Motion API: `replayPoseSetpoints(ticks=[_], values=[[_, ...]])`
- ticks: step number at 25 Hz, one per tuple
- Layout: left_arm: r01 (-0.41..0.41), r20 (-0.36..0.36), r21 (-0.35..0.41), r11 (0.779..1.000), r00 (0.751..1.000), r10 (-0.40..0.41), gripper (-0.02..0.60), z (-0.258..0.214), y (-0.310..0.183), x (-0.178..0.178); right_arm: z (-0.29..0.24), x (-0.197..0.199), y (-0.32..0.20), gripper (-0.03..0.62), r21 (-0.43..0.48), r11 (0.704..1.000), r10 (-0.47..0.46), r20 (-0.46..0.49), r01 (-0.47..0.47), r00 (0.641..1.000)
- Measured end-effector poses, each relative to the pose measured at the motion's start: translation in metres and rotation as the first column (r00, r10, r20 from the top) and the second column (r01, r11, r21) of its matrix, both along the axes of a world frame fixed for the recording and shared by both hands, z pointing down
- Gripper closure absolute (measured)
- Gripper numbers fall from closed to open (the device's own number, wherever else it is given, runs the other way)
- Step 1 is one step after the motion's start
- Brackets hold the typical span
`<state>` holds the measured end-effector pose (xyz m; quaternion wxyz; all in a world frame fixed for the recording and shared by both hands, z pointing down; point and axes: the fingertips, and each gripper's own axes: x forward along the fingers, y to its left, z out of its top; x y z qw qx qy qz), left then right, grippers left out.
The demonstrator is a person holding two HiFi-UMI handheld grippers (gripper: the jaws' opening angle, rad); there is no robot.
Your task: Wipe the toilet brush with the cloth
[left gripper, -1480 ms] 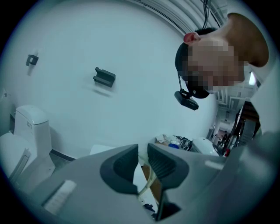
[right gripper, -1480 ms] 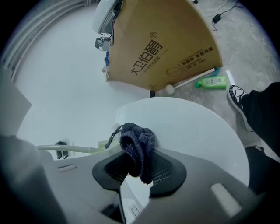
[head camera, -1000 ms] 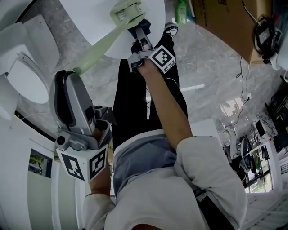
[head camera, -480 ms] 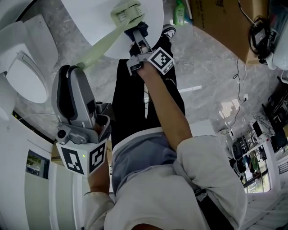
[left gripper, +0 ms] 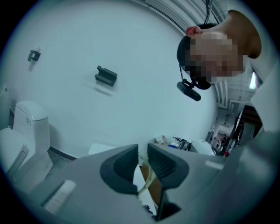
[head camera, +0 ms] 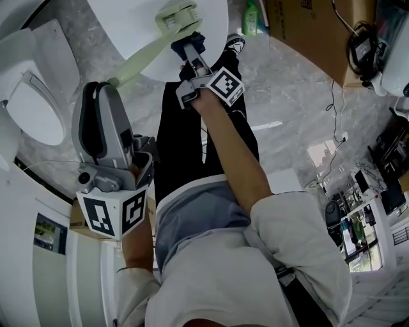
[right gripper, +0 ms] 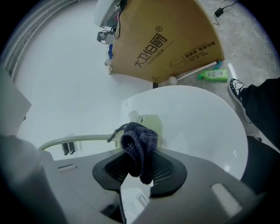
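A pale green toilet brush (head camera: 148, 51) reaches from the lower left up over a white round table (head camera: 128, 19), its flat head (head camera: 179, 16) lying on the tabletop. My left gripper (head camera: 103, 86) is shut on the end of the brush's handle; a thin strip of the handle (left gripper: 146, 186) shows between the jaws of the left gripper (left gripper: 142, 153). My right gripper (head camera: 190, 46) is shut on a dark blue cloth (head camera: 192, 39) just below the brush head. In the right gripper view the cloth (right gripper: 140, 144) bunches above the right gripper (right gripper: 140, 170), against the brush head (right gripper: 148, 124).
A white toilet (head camera: 35, 108) stands at the left. A cardboard box (head camera: 307, 32) and a green bottle (head camera: 250, 19) lie beyond the table on the marble floor. The person's black trousers (head camera: 185, 140) and shoe (head camera: 235, 43) are below the table. Cables (head camera: 339, 115) run at the right.
The right gripper with the cloth has shifted slightly up and left beside the brush head. The left gripper has risen a little, still holding the handle.
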<state>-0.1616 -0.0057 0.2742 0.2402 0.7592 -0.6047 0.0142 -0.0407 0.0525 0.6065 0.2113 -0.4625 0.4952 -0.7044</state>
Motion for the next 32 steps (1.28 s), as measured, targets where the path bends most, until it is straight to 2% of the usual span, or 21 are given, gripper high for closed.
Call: replayPoseSetpoints(ticks=[9, 21, 32], values=[[-0.002, 0.007, 0.001, 1.000, 1.000, 0.002, 0.581, 0.000, -0.006, -0.004, -0.023, -0.001, 0.001, 0.494, 0.012, 1.000, 0.001, -0.003, -0.001, 1.000], [-0.012, 0.011, -0.013, 1.000, 1.000, 0.012, 0.581, -0.003, -0.008, -0.006, -0.038, -0.002, 0.000, 0.494, -0.034, 0.999, 0.024, -0.032, -0.025, 0.999], [-0.024, 0.011, -0.023, 0.999, 1.000, 0.025, 0.581, -0.003, -0.010, -0.009, -0.049, -0.005, 0.000, 0.494, -0.043, 0.999, 0.004, -0.066, -0.006, 0.998]])
